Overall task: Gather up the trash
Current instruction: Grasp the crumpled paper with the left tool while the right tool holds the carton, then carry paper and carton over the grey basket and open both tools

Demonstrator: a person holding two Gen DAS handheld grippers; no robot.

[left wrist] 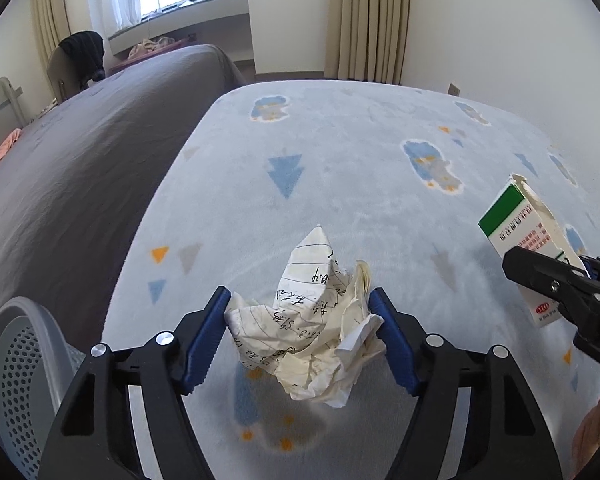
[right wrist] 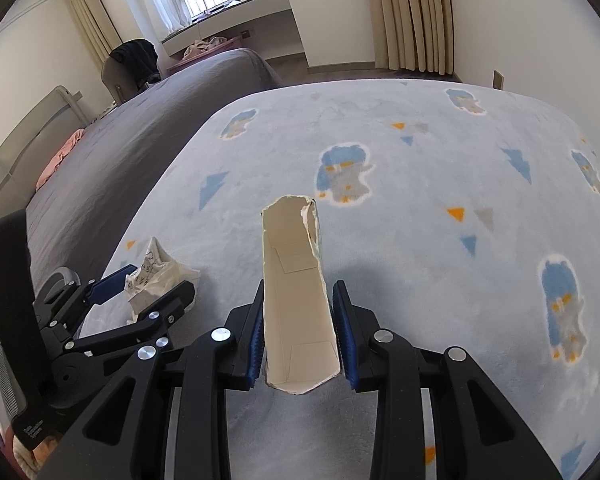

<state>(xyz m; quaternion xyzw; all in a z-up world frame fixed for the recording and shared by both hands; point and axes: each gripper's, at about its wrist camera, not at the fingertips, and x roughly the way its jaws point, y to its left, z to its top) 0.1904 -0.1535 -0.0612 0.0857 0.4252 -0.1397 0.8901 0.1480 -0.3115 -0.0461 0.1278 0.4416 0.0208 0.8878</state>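
My left gripper (left wrist: 300,332): jaws closed on crumpled paper (left wrist: 316,320), held above the carpet (left wrist: 340,152). My right gripper (right wrist: 300,340): jaws clamped on torn carton (right wrist: 296,300), to the paper's right. Basket (left wrist: 24,368) near left.

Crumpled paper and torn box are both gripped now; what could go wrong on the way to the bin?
The crumpled paper is held by the left gripper only at its edges, so loose folds may slip free. The torn box in the right gripper is open and thin-walled; squeezing may collapse it. The perforated bin sits low left.
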